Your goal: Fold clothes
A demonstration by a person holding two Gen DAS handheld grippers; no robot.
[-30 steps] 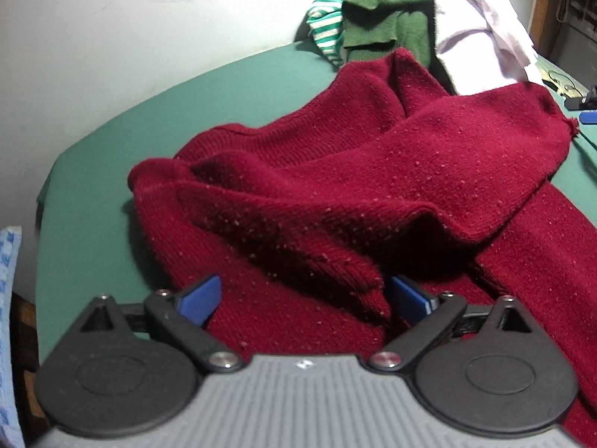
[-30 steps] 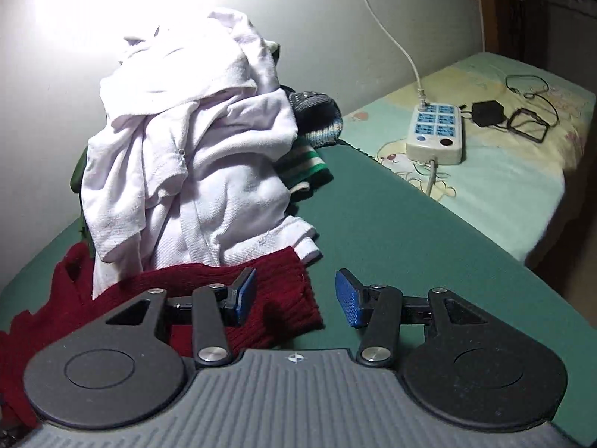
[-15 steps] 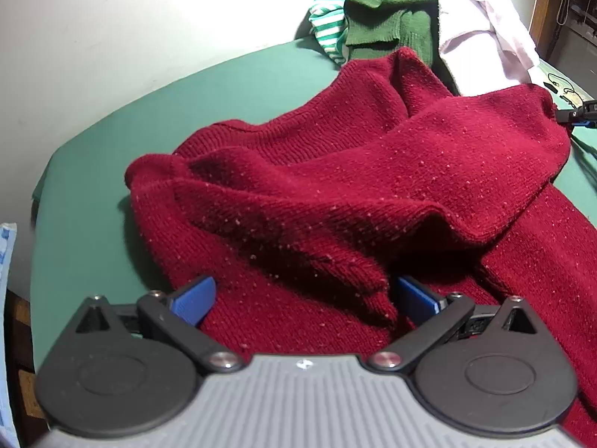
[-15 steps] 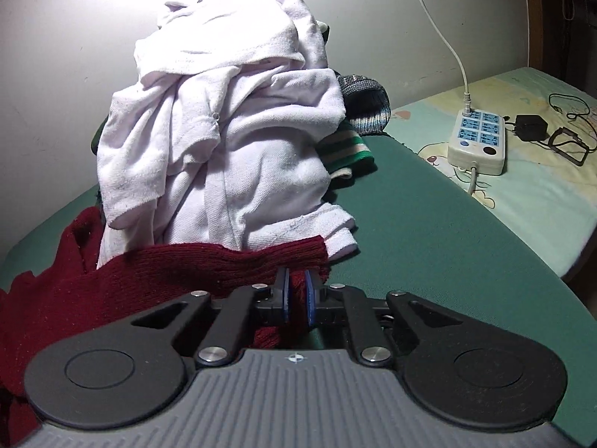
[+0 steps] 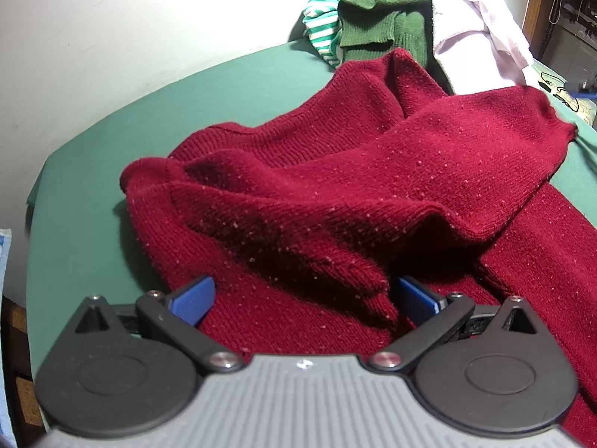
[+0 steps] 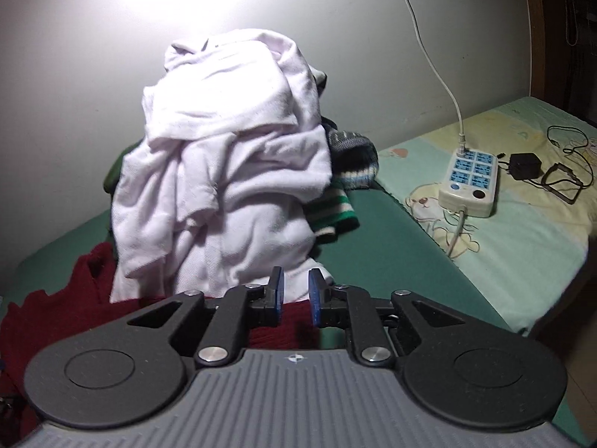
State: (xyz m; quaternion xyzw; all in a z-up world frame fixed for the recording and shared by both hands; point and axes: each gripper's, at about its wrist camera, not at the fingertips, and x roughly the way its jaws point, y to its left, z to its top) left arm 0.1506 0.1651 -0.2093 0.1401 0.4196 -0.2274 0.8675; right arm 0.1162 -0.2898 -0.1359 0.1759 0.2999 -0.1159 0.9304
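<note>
Red knit, a sweater [image 5: 373, 194], lies rumpled on the green counter [image 5: 224, 86], one sleeve thrown across its body. The left gripper [image 5: 304, 298] sits low over the near edge of it, fingers [image 5: 194, 298] spread wide with a fold of the knit bunched between them; the pads do not squeeze it. The right gripper [image 6: 296, 296] hangs above the sweater's far corner, and its jaws have just been opening: a narrow gap shows between the blue pads, and the red knit lies below them, not pinched. Behind stands a heap of white clothes [image 6: 231, 171], with a green garment [image 5: 380, 18] and striped ones beside it. A power strip [image 6: 468, 183] lies on the bed [image 6: 522, 246] to the right.
</note>
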